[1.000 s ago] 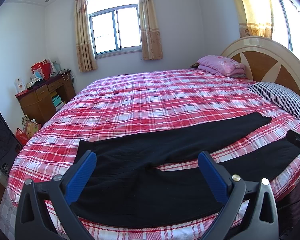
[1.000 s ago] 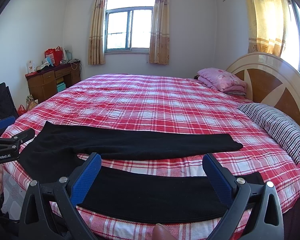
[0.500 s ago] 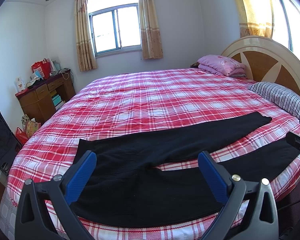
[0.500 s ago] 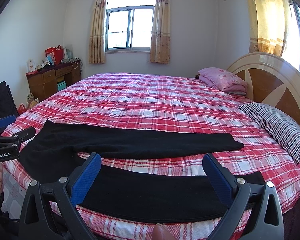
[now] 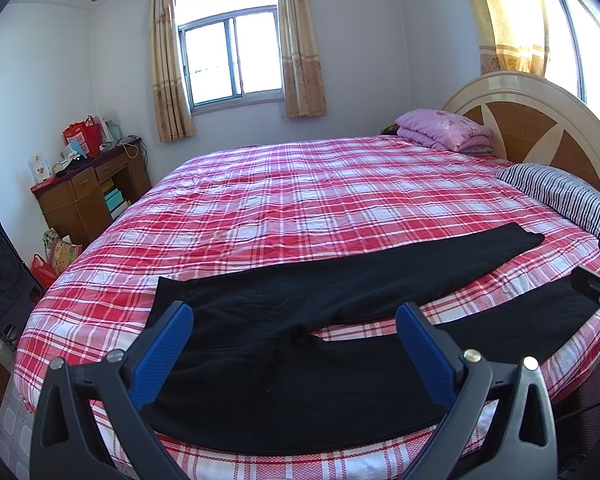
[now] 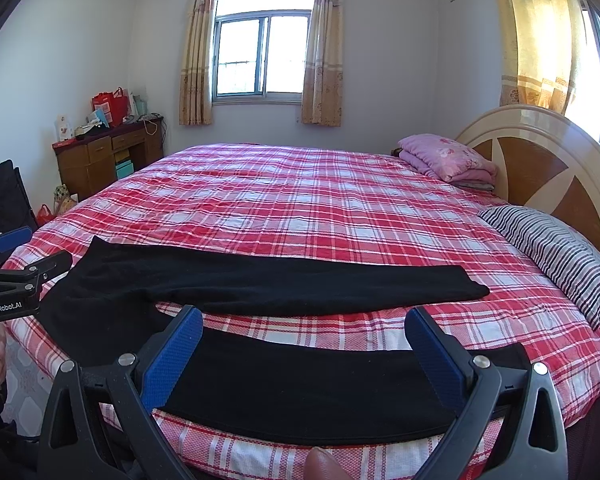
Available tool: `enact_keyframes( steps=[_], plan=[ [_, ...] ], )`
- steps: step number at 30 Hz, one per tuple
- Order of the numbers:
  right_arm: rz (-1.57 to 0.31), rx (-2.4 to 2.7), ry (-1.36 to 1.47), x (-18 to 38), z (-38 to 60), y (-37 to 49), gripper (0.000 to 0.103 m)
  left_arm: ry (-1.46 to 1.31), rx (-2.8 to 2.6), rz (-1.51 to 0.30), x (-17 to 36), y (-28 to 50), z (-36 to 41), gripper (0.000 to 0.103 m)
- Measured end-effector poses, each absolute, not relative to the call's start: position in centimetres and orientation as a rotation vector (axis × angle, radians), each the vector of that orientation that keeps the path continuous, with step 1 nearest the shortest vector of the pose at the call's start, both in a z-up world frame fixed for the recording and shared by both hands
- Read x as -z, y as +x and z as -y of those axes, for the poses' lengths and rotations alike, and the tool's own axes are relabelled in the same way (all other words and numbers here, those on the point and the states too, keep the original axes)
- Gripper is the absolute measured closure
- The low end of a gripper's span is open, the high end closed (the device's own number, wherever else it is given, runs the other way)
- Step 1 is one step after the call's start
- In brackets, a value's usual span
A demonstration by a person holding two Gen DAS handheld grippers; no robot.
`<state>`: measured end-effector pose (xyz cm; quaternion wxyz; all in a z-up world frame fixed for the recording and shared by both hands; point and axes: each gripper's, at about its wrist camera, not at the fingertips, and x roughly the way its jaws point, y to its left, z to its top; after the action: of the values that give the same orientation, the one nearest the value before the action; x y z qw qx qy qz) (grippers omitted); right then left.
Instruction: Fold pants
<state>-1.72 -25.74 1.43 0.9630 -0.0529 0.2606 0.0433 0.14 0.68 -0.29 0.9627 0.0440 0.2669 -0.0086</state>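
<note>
Black pants (image 5: 284,360) lie spread flat on the red plaid bed (image 5: 300,200), waist to the left, two legs running right with a gap between them. My left gripper (image 5: 296,344) hovers open over the waist and crotch area, holding nothing. In the right wrist view the same pants (image 6: 260,284) show both legs; my right gripper (image 6: 304,348) stands open above the near leg, close to the bed's front edge. The left gripper (image 6: 20,276) shows at that view's left edge, and part of the right gripper (image 5: 596,292) at the left view's right edge.
A striped pillow (image 6: 556,256) and a folded pink blanket (image 6: 448,160) lie by the wooden headboard (image 6: 540,160) on the right. A cluttered wooden desk (image 5: 84,192) stands by the far left wall. A fingertip (image 6: 324,464) shows at the bottom.
</note>
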Motion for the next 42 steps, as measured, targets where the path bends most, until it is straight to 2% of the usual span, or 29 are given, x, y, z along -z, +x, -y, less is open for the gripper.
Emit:
enact_keyframes(
  steps=[33,39,42],
  plan=[
    [-0.552,-0.093,-0.127,-0.3,25.1,-1.2,0.001,0.079,0.011,-0.563,1.7,1.0,-0.8,0.000],
    [-0.571,-0.091,-0.156,1.7,25.9,1.4,0.001,0.130,-0.049,-0.576,3.8,4.9,-2.6,0.000],
    [-0.620,-0.071,-0.153,3.6,27.1,3.6,0.001,0.111,-0.088,-0.665,6.2,8.9,-6.2,0.000]
  ],
)
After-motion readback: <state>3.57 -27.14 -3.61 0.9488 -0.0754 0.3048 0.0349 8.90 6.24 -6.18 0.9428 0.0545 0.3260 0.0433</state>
